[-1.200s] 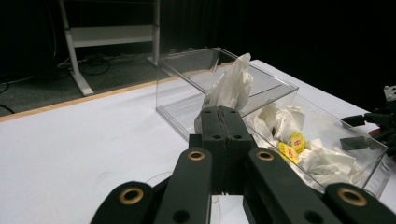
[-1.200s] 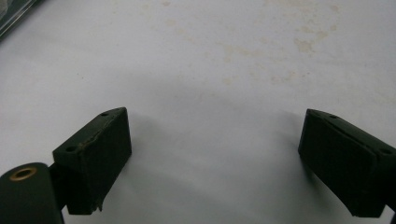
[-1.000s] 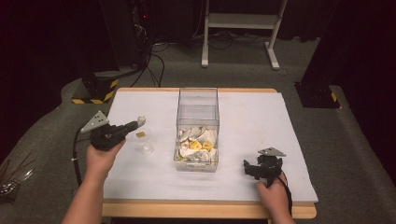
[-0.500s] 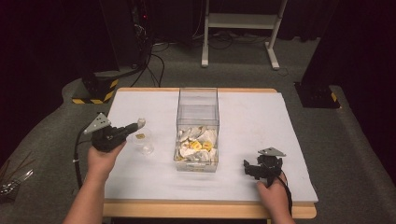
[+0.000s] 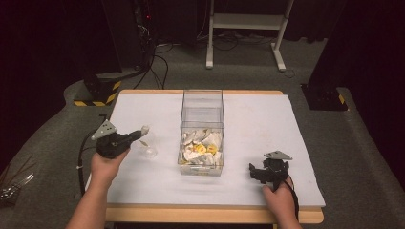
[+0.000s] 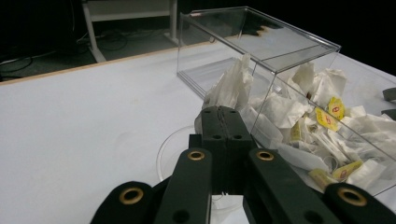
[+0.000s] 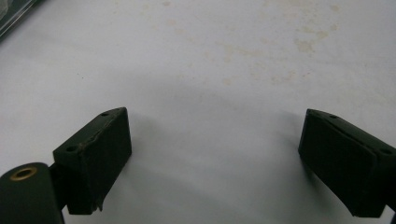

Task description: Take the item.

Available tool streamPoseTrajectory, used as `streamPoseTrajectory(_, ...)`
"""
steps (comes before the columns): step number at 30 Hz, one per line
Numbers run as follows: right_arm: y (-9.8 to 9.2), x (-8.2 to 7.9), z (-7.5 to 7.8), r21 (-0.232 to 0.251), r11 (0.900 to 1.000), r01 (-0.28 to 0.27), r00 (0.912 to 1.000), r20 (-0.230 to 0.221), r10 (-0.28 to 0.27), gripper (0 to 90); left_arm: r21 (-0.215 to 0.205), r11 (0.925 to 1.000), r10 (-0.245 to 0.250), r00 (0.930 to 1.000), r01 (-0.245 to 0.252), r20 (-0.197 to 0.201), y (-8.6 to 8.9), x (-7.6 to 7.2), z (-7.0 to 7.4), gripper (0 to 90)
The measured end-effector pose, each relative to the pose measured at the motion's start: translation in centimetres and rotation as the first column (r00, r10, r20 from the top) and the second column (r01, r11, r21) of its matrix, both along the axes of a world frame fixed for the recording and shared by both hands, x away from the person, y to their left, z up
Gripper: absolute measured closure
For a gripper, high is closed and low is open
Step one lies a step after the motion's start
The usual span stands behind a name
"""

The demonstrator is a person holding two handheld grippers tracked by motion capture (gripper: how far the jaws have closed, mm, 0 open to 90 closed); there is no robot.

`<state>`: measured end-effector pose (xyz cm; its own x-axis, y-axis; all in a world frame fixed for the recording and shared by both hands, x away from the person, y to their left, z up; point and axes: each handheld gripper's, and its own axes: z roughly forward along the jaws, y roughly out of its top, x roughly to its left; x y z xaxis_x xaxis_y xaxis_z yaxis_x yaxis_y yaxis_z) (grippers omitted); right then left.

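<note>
My left gripper (image 5: 137, 134) hovers over the left part of the white table (image 5: 267, 119), shut on a white paper tea bag (image 5: 144, 129). In the left gripper view the jaws (image 6: 225, 110) are pressed together and the crumpled bag (image 6: 232, 86) sticks up past their tips. Just below lies a small clear round dish (image 5: 149, 151), also seen under the jaws as a clear dish (image 6: 169, 147). A clear plastic box (image 5: 202, 125) in the table's middle holds several white and yellow tea bags (image 5: 200, 150). My right gripper (image 5: 254, 171) rests open on the table at the near right, with bare table between its jaws (image 7: 215, 119).
The clear box (image 6: 280, 44) stands close to the right of my left gripper, its open top facing up. Faint stains mark the table surface (image 7: 261, 56) ahead of my right gripper. Beyond the table are black-and-yellow floor blocks (image 5: 98, 93) and a white stand (image 5: 243, 28).
My left gripper, with the tea bag in it, has drifted slightly down the picture toward the clear dish. The right gripper has stayed still.
</note>
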<state>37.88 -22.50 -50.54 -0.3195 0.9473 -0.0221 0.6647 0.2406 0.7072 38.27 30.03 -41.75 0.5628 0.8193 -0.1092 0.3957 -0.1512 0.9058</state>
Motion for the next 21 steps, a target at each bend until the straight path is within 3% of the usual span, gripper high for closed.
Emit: streamPoseTrajectory(21, 0.0, 0.0, 0.0, 0.000, 1.000, 0.000, 1.0000, 0.000, 0.000, 9.3, 0.035, 0.9991, 0.023, 0.9981, -0.021, -0.056, 0.2, 0.2, -1.7, 90.0)
